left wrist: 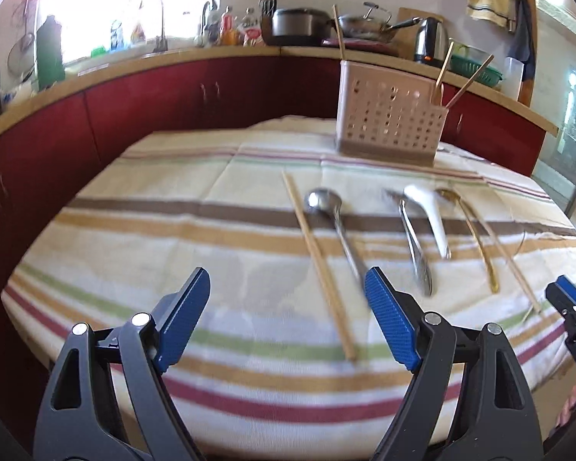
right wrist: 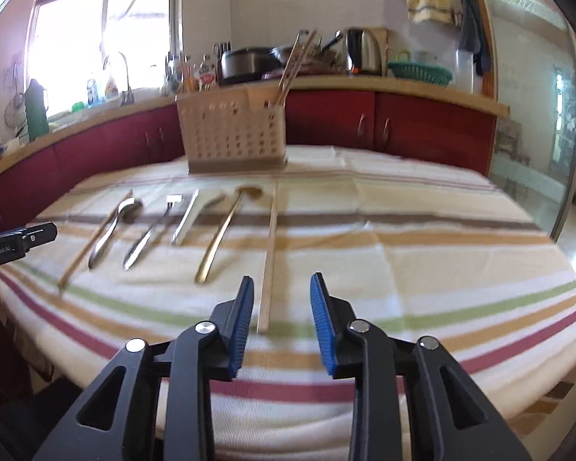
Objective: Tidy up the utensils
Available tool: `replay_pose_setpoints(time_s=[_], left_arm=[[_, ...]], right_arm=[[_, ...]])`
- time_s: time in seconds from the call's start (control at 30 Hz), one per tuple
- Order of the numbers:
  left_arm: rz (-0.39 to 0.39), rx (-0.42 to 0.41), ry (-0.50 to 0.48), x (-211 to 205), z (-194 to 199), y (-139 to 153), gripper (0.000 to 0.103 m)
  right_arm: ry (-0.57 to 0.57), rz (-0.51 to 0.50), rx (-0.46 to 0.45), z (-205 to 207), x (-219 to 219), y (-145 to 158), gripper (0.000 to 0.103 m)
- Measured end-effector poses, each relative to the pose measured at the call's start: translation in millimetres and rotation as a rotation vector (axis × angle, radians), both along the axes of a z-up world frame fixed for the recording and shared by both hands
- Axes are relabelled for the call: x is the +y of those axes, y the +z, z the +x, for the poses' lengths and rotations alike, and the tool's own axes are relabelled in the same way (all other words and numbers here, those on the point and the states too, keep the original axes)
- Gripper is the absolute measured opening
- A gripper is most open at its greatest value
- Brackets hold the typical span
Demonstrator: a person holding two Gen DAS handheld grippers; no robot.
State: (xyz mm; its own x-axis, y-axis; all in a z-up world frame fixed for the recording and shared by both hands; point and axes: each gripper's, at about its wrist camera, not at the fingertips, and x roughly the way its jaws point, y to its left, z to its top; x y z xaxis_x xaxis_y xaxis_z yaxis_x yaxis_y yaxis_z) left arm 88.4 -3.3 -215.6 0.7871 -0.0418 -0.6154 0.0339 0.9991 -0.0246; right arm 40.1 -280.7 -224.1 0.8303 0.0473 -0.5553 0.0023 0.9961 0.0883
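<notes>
kitchen counters with red cabinet doors run behind a table (left wrist: 134, 238) covered in a striped cloth, and on that cloth everything still to be sorted lies in a row.

the step in hand looks like the reach for a first pick; nothing is held by either tool. the left gripper (left wrist: 288, 319) stands wide, its blue pads well apart over bare cloth, with a chopstick (left wrist: 318, 265) lying ahead between the fingers and a steel spoon (left wrist: 336, 230) just beyond the inner pad. the right gripper (right wrist: 282, 322) is narrower but not closed on anything: a second chopstick (right wrist: 270, 253) lies on the cloth ahead of it, its near end showing in the gap between the pads, apart from both as far as i can tell.

the perforated utensil holder (right wrist: 232, 136) stands upright well ahead of both tools, at the far side of the table.

counted on the cloth: two loose chopsticks, one steel spoon, one white spoon (left wrist: 428, 215), one gold spoon (right wrist: 220, 234), and one steel piece (right wrist: 149, 234) that seems to be a fork, though blur hides its head. in the holder stand about three sticks; blur leaves that uncertain.

next, i judge, the right tool must drop low enough to straddle the thin stick and pinch it flat off the cloth, which is fiddly for something so slim.
</notes>
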Motion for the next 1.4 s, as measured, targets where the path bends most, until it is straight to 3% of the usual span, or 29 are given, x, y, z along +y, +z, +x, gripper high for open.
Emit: replay_pose_setpoints(time_s=[0.33,0.43,0.67,0.73,0.83,1.03,1.3,1.4], left_arm=[[0.006,0.037,0.011,-2,-5,-14,0.081],[0.005,0.046,0.009,-3,-4,-16,0.081],[0.002,0.059,-0.004,-8,-3,-19,0.080],[0.005,0.064,-0.006,-10,-1,-21,0.076],[-0.004,0.099,-0.022,-13,2,-26,0.059],[0.015,0.098,-0.058,-23,-4,-28,0.049],[0.012,0.087,-0.094,-24,-8,-29,0.014],[0.019,0.087,-0.108,-26,-9,-28,0.008]], right_arm=[[0.016,-0.005,0.028,-3,4,-12,0.019],[0.032,-0.022,0.028,-4,8,-11,0.007],[-0.010,-0.012,0.015,-8,-2,-6,0.007],[-0.018,-0.007,0.011,-9,-5,-5,0.007],[-0.025,-0.001,0.004,-9,-8,-3,0.007],[-0.021,0.013,0.000,-10,-9,-3,0.007],[-0.016,0.027,-0.013,-12,-11,-1,0.007],[-0.015,0.028,-0.020,-13,-11,1,0.007]])
